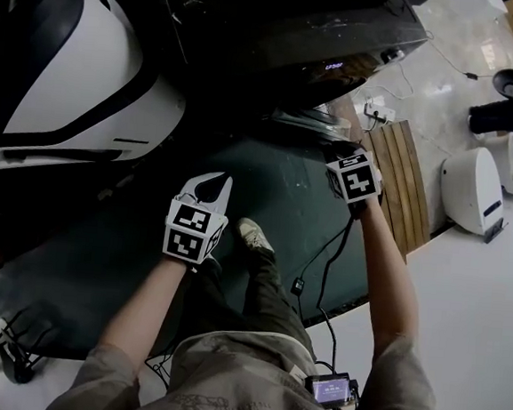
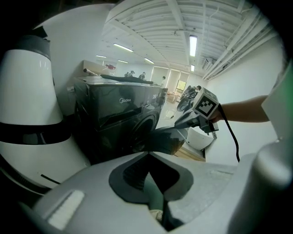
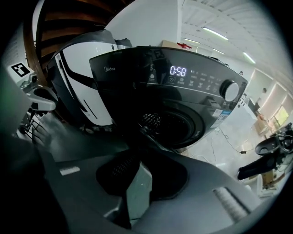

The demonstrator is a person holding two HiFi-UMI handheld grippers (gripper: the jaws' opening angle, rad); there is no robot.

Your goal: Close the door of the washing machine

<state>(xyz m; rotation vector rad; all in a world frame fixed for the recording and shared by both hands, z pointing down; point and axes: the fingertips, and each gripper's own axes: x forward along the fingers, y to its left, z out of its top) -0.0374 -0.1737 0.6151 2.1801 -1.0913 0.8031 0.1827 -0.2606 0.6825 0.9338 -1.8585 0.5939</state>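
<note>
Right gripper view, glossy black washing machine (image 3: 130,84), round tinted door (image 2: 170,139) open.

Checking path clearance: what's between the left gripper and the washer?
Head view: only bare green mat between left gripper and washer; the open door is off by the right gripper.

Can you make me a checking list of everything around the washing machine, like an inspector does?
Surface: dark green mat on a pale floor.
Job's things: washing machine, display lit; its door is open.
Clutter: wooden slats beside the mat.
Grippers: left gripper fingers together, empty; right gripper fingers together, tips at the door's edge.
Cables: black cable hangs from the right gripper.
Surroundings: big white-and-black machine; white round appliance.
</note>
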